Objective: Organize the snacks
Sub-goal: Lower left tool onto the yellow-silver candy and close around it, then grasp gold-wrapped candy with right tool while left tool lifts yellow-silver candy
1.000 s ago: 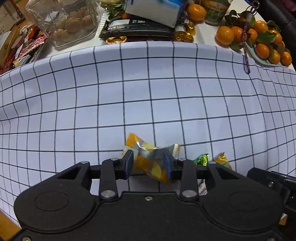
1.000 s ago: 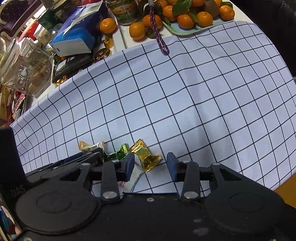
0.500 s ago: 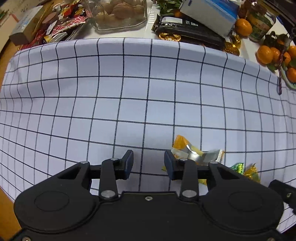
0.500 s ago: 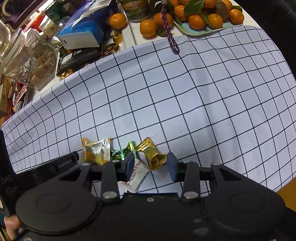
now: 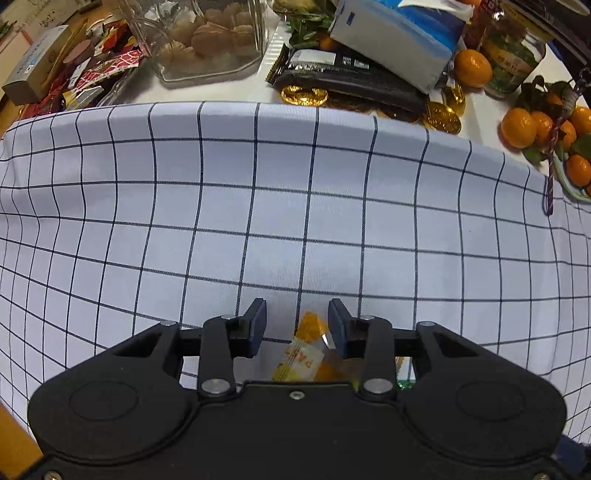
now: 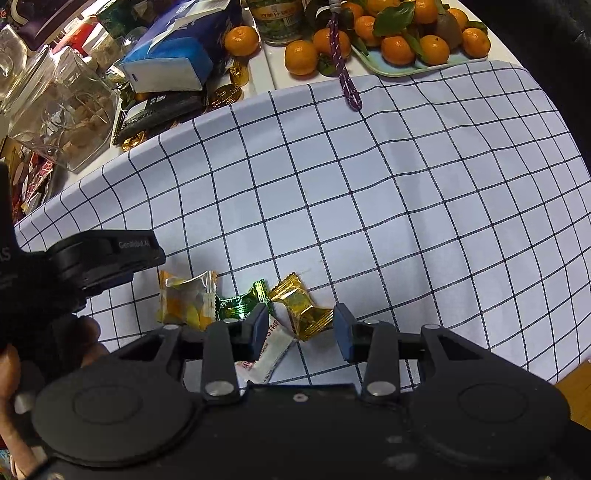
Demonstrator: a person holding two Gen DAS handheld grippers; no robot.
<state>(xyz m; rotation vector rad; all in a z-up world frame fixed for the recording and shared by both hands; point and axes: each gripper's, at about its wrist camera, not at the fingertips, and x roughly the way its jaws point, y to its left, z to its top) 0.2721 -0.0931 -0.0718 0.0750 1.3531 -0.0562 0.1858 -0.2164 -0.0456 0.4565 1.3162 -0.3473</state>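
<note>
Several wrapped snacks lie close together on the checked cloth (image 6: 369, 192): a yellow and silver packet (image 6: 186, 301), a green candy (image 6: 240, 301), a gold candy (image 6: 301, 306) and a white sachet (image 6: 271, 349). My left gripper (image 5: 296, 326) is open and empty, with the yellow packet (image 5: 308, 352) lying on the cloth below its jaws. It shows at the left of the right wrist view (image 6: 103, 258), above and left of the packet. My right gripper (image 6: 301, 330) is open, with the gold candy between its fingertips and the white sachet partly under its left finger.
At the cloth's far edge stand a glass jar of walnuts (image 5: 207, 33), a black snack bar (image 5: 351, 77), gold foil coins (image 5: 304, 94), a blue tissue pack (image 6: 173, 62), a green tin (image 6: 279, 20) and a tray of tangerines (image 6: 424, 44). A purple cord (image 6: 347, 81) hangs onto the cloth.
My left gripper let go of the yellow packet beside the other candies, opened, and drew back above it. My right gripper stayed open over the gold candy and shifted slightly.
</note>
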